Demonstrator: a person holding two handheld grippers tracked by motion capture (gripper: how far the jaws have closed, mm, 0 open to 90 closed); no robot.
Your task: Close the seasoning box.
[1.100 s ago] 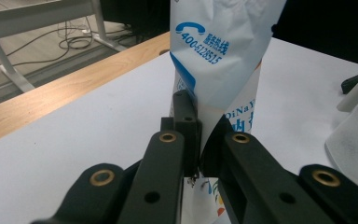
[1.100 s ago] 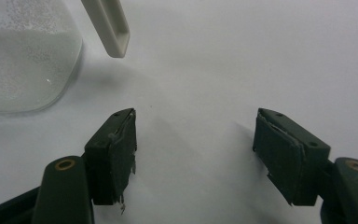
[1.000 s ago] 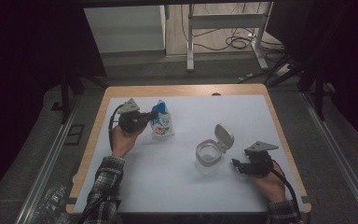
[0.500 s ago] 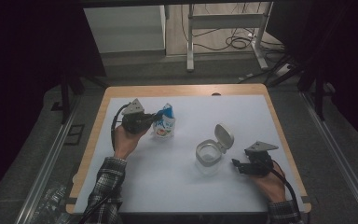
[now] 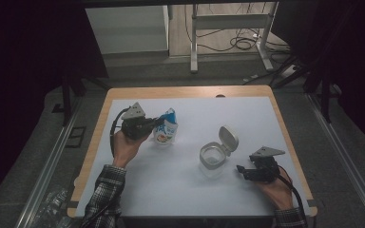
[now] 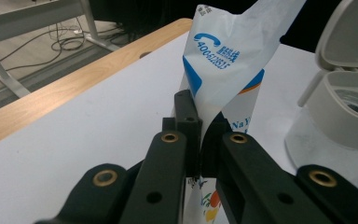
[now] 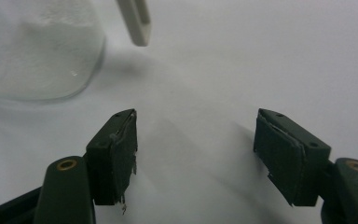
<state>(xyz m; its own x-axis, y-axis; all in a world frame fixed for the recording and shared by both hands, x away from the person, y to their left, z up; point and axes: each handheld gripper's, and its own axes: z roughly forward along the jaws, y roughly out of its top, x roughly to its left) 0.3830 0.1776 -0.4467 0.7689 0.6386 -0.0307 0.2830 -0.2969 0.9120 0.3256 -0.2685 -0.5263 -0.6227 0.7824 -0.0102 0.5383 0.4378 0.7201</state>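
White sheeting covers the wooden table in a dim room, where the left gripper is clamped on the crumpled edge of a white-and-blue printed plastic pouch, standing upright at the sheet's left-centre, well apart from a clear round jar with its pale hinged lid flipped open. The right gripper rests near the jar, jaws spread and grasping nothing. Likely risks: the thin film could slip from the narrow pinch, or the pouch could swing and knock the lightweight jar if carried across. Count: one pouch, one jar with one lid, two grippers.
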